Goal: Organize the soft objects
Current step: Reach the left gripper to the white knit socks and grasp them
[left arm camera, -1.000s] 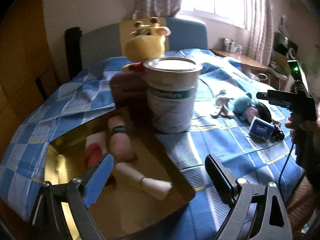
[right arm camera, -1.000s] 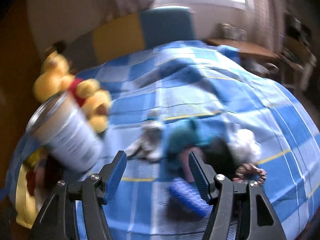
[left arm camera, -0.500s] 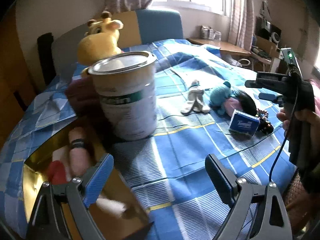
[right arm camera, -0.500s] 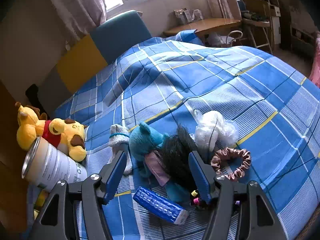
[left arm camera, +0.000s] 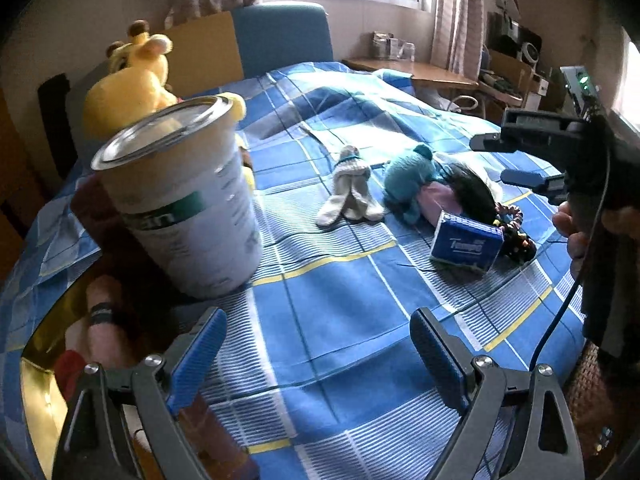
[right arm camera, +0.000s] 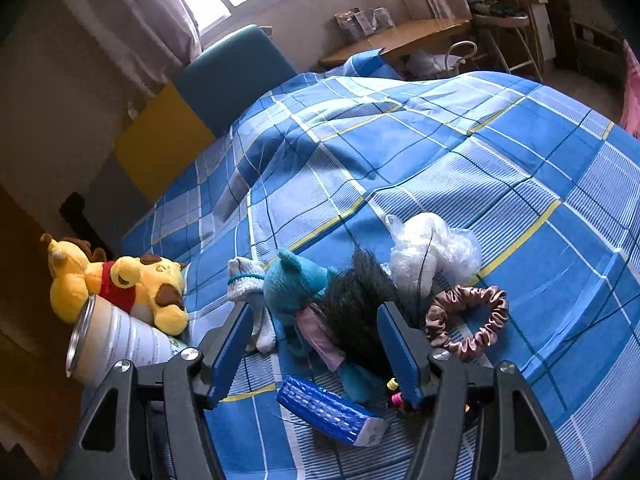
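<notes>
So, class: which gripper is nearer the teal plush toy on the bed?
Right. The right gripper hangs just over the teal plush toy, which sits between its open fingers. The left gripper is farther back, near the tin can.

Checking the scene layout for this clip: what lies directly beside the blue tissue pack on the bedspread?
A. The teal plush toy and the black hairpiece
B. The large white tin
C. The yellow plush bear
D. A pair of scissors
A: the teal plush toy and the black hairpiece lie right behind the blue tissue pack, while the bear and tin are off to the side.
</notes>
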`<move>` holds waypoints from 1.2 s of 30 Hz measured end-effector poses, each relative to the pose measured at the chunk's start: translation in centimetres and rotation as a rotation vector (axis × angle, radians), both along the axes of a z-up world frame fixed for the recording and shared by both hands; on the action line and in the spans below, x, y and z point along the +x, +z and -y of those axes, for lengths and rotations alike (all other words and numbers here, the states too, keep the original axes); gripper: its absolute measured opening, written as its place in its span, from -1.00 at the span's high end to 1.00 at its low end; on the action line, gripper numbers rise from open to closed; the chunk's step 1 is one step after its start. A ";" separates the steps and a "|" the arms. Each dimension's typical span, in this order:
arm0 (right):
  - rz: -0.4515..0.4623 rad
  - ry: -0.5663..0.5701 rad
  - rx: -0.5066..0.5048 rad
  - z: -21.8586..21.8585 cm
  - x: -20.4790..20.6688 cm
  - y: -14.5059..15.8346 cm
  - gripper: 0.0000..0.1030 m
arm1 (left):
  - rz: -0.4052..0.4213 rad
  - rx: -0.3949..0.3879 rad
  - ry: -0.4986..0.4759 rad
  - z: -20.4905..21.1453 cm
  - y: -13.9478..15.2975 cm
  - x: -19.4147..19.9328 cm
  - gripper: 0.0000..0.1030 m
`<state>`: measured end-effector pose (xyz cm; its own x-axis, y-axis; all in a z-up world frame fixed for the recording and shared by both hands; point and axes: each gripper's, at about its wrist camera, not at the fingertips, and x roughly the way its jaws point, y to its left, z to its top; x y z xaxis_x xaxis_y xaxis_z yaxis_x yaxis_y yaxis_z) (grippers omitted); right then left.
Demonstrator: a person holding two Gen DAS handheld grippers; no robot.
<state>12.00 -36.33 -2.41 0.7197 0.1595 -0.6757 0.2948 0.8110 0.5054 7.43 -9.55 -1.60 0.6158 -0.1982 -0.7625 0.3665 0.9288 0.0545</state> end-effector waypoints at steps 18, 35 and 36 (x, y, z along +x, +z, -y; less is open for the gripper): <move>0.007 -0.068 0.088 1.8 -0.7 -0.2 -0.27 | -0.099 -0.043 -0.032 6.9 -3.1 10.4 -0.49; 0.050 -0.199 0.186 4.7 -2.2 -0.6 -0.27 | -0.132 -0.073 0.023 11.2 -7.8 21.7 -0.46; 0.050 -0.213 0.196 5.0 -2.3 -0.8 -0.27 | -0.160 -0.071 0.031 11.2 -8.4 22.2 -0.20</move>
<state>9.70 -41.38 -3.18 0.7825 0.1253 -0.6099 0.4189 0.6188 0.6646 29.59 -20.70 -10.00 0.4945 -0.2378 -0.8360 0.3358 0.9394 -0.0685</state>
